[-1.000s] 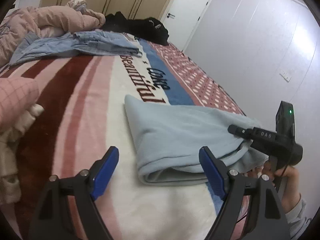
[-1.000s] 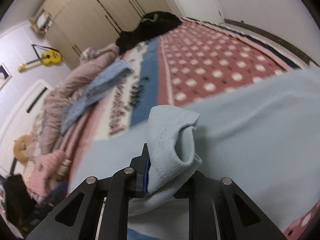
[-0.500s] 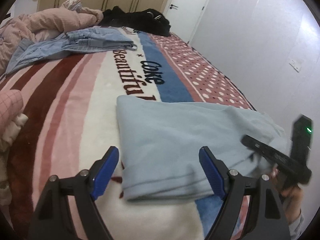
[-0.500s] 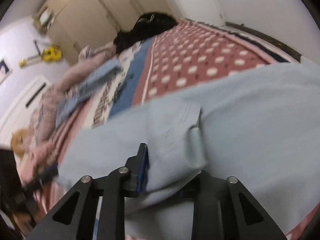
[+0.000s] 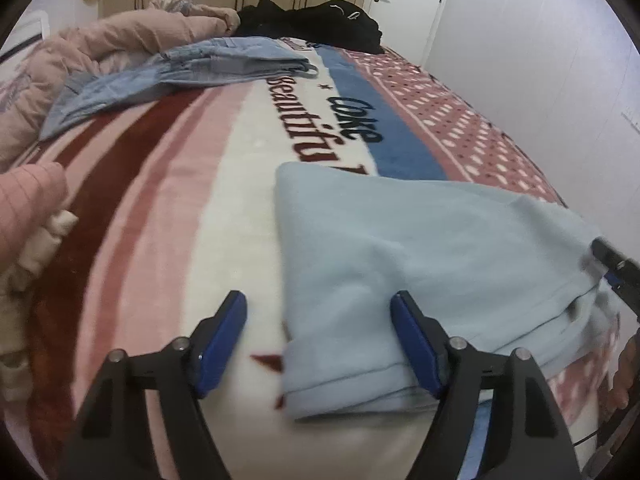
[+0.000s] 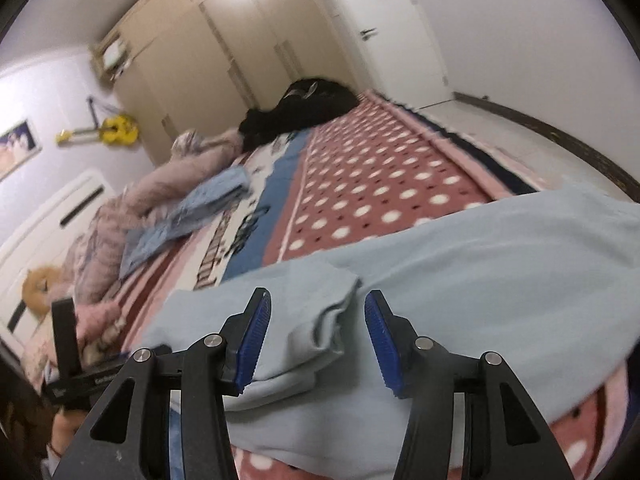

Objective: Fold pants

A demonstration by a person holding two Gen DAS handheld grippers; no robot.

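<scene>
Light blue pants (image 5: 420,248) lie folded flat on the striped bed blanket (image 5: 160,200). My left gripper (image 5: 320,344) hovers low over their near left corner. Its jaws are closing but still wide, the right pad (image 5: 416,344) is over the hem, and nothing is pinched. In the right wrist view my right gripper (image 6: 318,340) is opening. A loose fold of the pants (image 6: 320,320) lies between its pads without touching either. The right gripper's tip (image 5: 616,268) shows at the pants' far right edge. The left gripper (image 6: 68,360) appears at the lower left, held by a hand.
Blue jeans (image 5: 192,68) lie spread further up the bed beside a pink quilt (image 5: 100,44) and a heap of black clothing (image 5: 312,24). A pink garment (image 5: 28,200) sits at the left edge. Wardrobes (image 6: 224,52) and a white door (image 6: 392,28) stand beyond the bed.
The right gripper has let go of the raised fold, which dropped onto the pants. The left gripper moved closer and lower over the pants' near corner, its jaws a little narrower.
</scene>
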